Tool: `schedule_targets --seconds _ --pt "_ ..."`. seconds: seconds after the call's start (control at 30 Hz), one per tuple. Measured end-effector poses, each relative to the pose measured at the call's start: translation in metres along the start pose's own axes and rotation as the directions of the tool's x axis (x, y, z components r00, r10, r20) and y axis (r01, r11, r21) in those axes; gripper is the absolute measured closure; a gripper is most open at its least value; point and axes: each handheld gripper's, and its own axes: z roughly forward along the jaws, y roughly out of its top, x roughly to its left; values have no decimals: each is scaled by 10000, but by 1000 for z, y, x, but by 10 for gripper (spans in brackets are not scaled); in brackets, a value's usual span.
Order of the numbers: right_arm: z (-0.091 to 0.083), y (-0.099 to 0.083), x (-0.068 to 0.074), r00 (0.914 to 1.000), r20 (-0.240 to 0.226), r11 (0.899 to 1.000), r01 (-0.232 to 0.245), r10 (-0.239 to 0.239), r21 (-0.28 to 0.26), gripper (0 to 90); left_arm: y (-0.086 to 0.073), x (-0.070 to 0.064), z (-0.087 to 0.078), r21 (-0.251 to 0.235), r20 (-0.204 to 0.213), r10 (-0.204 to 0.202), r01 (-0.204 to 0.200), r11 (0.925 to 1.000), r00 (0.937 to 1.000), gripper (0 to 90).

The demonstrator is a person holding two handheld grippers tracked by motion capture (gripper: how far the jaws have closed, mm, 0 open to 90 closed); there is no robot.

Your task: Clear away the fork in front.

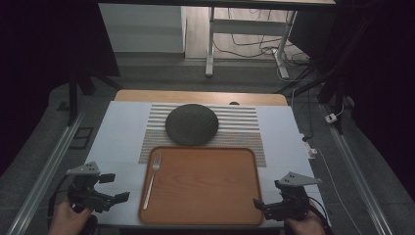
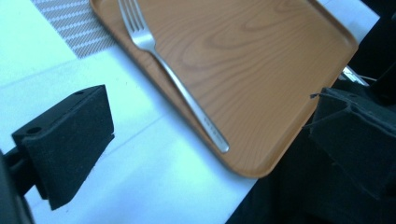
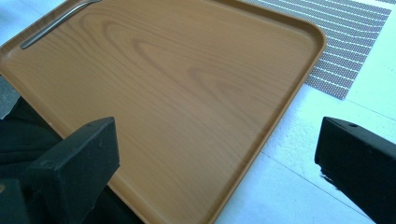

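A wooden tray (image 1: 205, 186) lies at the table's near middle, and a metal fork (image 1: 151, 178) rests along its left side, tines pointing away. Behind the tray a dark round plate (image 1: 192, 124) sits on a striped placemat (image 1: 244, 127). My left gripper (image 1: 115, 187) is open, held just left of the tray's near left corner. Between its jaws appear the fork (image 2: 177, 84) and the tray (image 2: 261, 56). My right gripper (image 1: 268, 194) hovers open at the tray's near right corner, and its own view has the tray (image 3: 187, 84) and the fork handle (image 3: 56, 23).
A white cover (image 1: 117, 137) spreads over the table, with a wooden edge (image 1: 200, 96) at the back. Metal rails (image 1: 54, 161) run along both sides. Beyond the table stand desk legs (image 1: 210, 49) and loose cables (image 1: 254, 49) on the floor.
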Motion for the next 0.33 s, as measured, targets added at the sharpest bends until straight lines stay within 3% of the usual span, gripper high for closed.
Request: schedule_targets --seconds 0.33 --pt "1 0 0 10000 -8 10000 1 -1 98 0 -3 -2 -1 289 -203 -129 135 9995 9997 0"
